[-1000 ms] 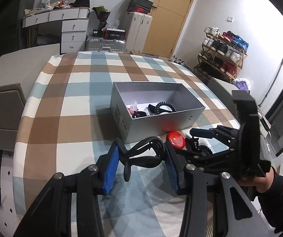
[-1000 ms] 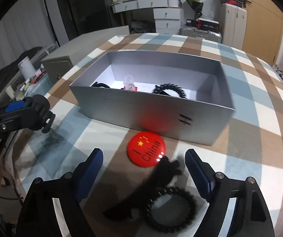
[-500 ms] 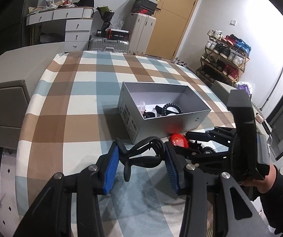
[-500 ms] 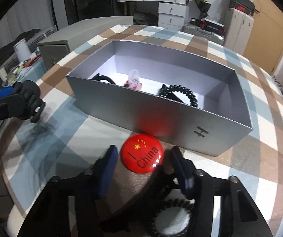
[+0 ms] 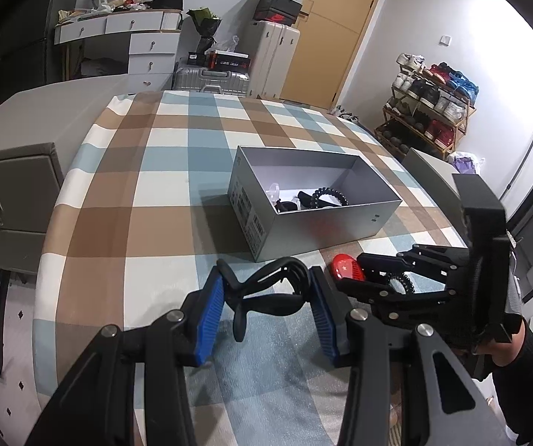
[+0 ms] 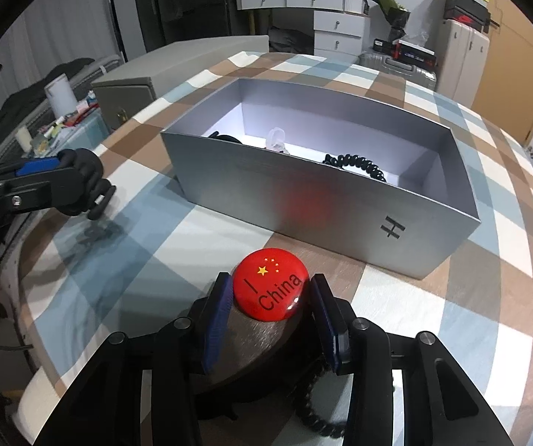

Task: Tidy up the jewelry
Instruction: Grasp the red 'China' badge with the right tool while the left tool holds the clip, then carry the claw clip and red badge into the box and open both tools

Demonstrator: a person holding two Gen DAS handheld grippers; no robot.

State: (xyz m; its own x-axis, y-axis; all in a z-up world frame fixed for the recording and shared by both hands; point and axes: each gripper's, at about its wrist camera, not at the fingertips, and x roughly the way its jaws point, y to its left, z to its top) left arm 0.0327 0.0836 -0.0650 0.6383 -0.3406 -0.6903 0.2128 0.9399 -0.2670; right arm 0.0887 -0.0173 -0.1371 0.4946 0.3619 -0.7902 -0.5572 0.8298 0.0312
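Observation:
My left gripper point(image 5: 266, 297) is shut on a black hair clip point(image 5: 266, 291) and holds it above the checked tablecloth, in front of the grey box point(image 5: 259, 219). My right gripper point(image 6: 270, 297) is shut on a round red "I China" badge point(image 6: 270, 290) just in front of the box's long wall point(image 6: 303, 200). The box holds a black spiral hair tie point(image 6: 357, 163), a clear pinkish piece point(image 6: 275, 140) and another black item. A black spiral hair tie point(image 5: 402, 282) lies under the right gripper.
The round table point(image 5: 147, 186) has a checked cloth; its edge curves close at the left and front. A grey cabinet point(image 5: 9, 200) stands left of the table. A shoe rack point(image 5: 430, 107) and luggage stand far behind.
My right gripper has closed from wide open onto the red badge and moved forward over the black clip and hair tie. My left gripper has drawn back from the box with the hair clip.

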